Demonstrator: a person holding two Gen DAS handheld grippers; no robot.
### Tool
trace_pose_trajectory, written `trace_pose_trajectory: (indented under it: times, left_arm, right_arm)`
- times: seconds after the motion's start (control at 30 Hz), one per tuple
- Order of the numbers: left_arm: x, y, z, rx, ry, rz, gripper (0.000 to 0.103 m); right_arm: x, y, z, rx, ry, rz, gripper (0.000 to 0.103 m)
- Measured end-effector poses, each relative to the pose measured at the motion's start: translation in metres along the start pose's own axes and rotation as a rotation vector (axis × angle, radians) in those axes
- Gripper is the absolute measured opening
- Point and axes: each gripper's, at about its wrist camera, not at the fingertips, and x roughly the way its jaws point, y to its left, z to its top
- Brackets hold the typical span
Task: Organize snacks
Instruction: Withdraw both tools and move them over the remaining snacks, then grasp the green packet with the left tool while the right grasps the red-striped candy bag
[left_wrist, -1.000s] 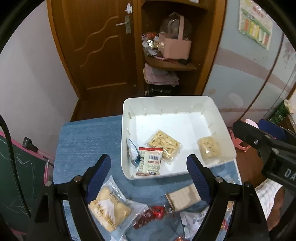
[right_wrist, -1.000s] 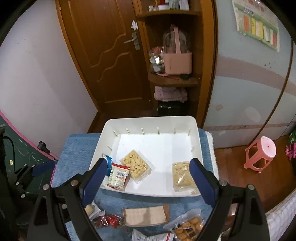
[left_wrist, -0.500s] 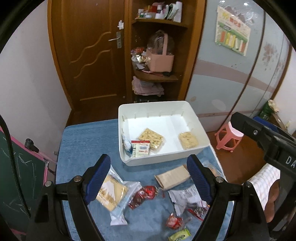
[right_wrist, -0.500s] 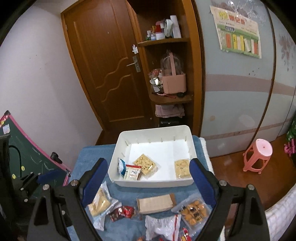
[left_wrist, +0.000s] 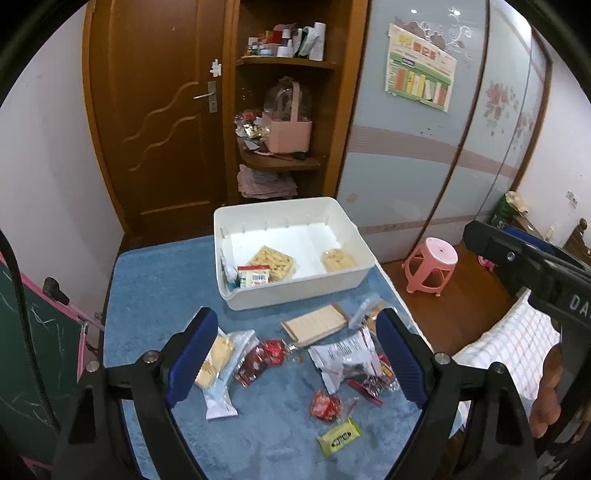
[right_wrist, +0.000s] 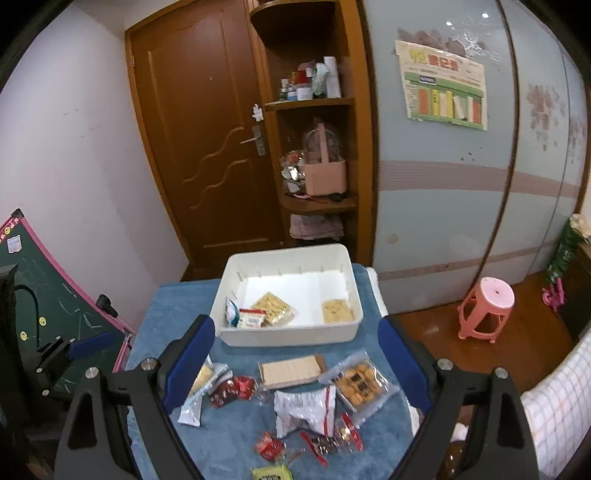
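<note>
Both grippers hover high above a blue-covered tabletop (left_wrist: 155, 280), fingers spread wide w/ nothing between them: left gripper (left_wrist: 293, 360), right gripper (right_wrist: 295, 363). A white bin (left_wrist: 295, 291) sits at the far side of the tabletop and holds four snack packs: two clear bags of pale biscuits (left_wrist: 272, 260) (left_wrist: 338, 260), a red-and-white sachet (left_wrist: 253, 276), and a small blue-white packet at the left wall. Loose snacks lie near the front, outside the bin: a tan wafer pack (left_wrist: 314, 325), a yellow cracker bag (left_wrist: 216, 356), a red candy wrapper (left_wrist: 260, 360), a white crumpled bag (left_wrist: 345, 358), a green bar (left_wrist: 339, 436), and a clear bag of brown cookies (right_wrist: 358, 382). Judged step: between picks, sorting approx. partway done. Next move likely calls for lowering one gripper over a loose pack, e.g. the wafer pack closest to the bin, closing the fingers on it, then carrying it into the bin.
</note>
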Motion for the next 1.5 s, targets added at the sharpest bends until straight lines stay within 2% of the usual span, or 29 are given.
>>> trace_pose_trajectory:
  times: [0.23, 0.43, 0.7, 0.93, 1.1, 1.27, 1.5]
  left_arm:
    - [0.000, -0.008, -0.031, 0.011, 0.010, -0.008, 0.087]
    - [0.021, -0.013, -0.063, 0.009, 0.095, 0.000, 0.087]
    - [0.069, -0.024, -0.117, 0.053, 0.249, 0.009, 0.087]
    - [0.110, -0.032, -0.158, 0.101, 0.342, -0.008, 0.087]
    - [0.137, -0.040, -0.175, 0.174, 0.375, -0.015, 0.087]
    - [0.166, -0.056, -0.191, 0.289, 0.425, -0.010, 0.087]
    - [0.192, -0.079, -0.205, 0.391, 0.487, -0.067, 0.087]
  right_arm:
    - [-0.003, -0.007, -0.028, 0.005, 0.039, -0.066, 0.091]
    - [0.007, -0.017, -0.059, -0.002, 0.091, -0.081, 0.091]
    - [0.061, -0.045, -0.118, 0.061, 0.314, -0.070, 0.091]
    - [0.097, -0.064, -0.163, 0.115, 0.456, -0.045, 0.091]
    - [0.122, -0.077, -0.184, 0.177, 0.533, -0.028, 0.091]
    - [0.145, -0.085, -0.199, 0.223, 0.589, -0.024, 0.091]
    - [0.175, -0.085, -0.209, 0.242, 0.652, -0.013, 0.091]
